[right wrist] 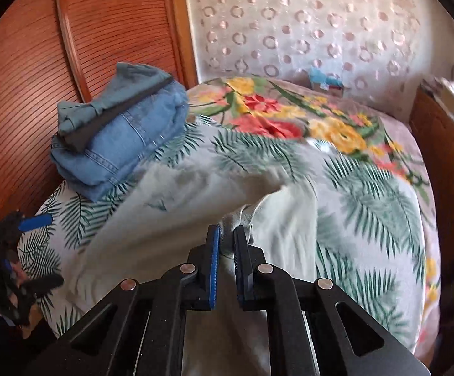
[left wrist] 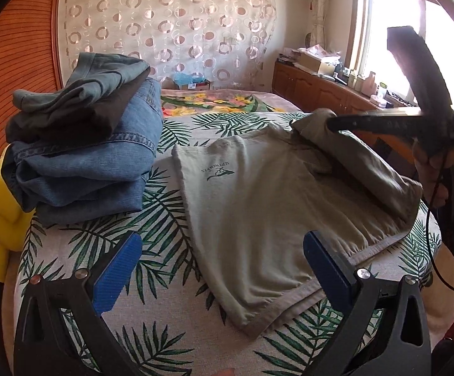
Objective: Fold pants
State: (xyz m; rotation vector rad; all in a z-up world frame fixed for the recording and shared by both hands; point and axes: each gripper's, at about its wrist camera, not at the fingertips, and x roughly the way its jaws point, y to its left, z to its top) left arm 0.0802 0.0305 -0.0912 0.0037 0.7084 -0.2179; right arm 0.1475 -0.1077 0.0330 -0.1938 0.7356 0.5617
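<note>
Grey-beige pants (left wrist: 258, 206) with a small green logo lie on the palm-leaf bedspread (left wrist: 164, 282). My left gripper (left wrist: 220, 269) is open and empty, hovering just above the pants' near hem. My right gripper (left wrist: 333, 123) is shut on a fold of the pants and lifts it over the rest of the cloth. In the right wrist view the right gripper (right wrist: 227, 235) pinches the pale fabric (right wrist: 170, 206) between its pads, and the left gripper (right wrist: 34, 222) shows at the left edge.
A stack of folded clothes (left wrist: 86, 156), blue jeans under dark and grey-green garments, sits at the left of the bed; it also shows in the right wrist view (right wrist: 117, 131). A yellow item (left wrist: 1, 213) lies beside the stack. A floral blanket (right wrist: 289, 119) lies behind, a wooden cabinet (left wrist: 320, 91) at right.
</note>
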